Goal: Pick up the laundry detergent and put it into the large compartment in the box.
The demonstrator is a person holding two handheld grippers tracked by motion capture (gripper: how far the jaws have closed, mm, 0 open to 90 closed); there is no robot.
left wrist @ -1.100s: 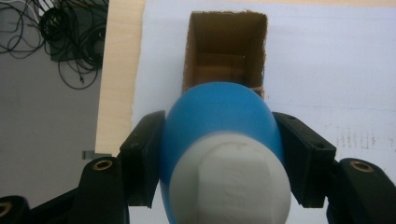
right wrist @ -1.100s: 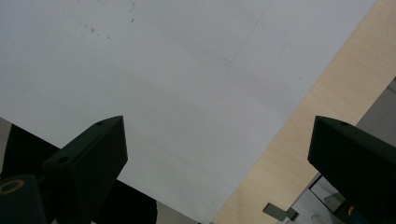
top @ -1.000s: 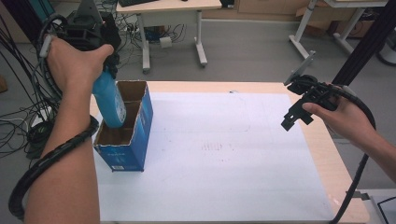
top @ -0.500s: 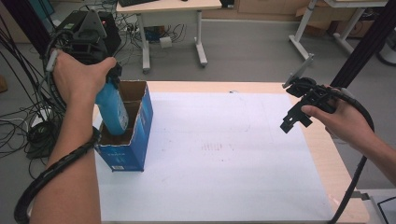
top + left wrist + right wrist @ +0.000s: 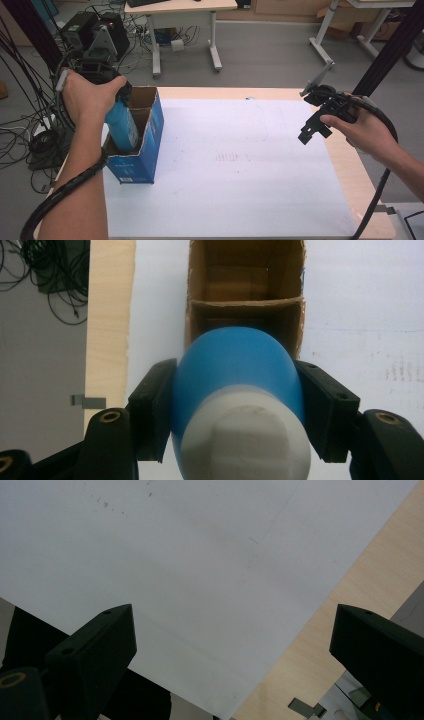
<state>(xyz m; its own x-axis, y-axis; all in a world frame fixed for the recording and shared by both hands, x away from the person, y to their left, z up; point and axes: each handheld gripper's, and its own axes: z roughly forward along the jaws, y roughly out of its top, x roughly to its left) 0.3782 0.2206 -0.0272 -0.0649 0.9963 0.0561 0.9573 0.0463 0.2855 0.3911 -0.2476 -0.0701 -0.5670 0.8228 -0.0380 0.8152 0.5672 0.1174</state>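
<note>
Blue bottle [image 5: 235, 370] clamped between left gripper [image 5: 235, 410] jaws, cap end toward the hand, base lowered into near compartment of blue cardboard box [image 5: 145, 145] for upright stowing; right gripper [image 5: 235, 665] parked wide apart, empty, above white sheet [image 5: 175, 555].

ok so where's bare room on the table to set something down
The white sheet is bare from the blue box across to the right tongs. It is crowded at the left edge, where the left tongs hold the blue bottle in the box.

Blue bottle [image 5: 122, 125] — tilted into open box [image 5: 150, 135]
</note>
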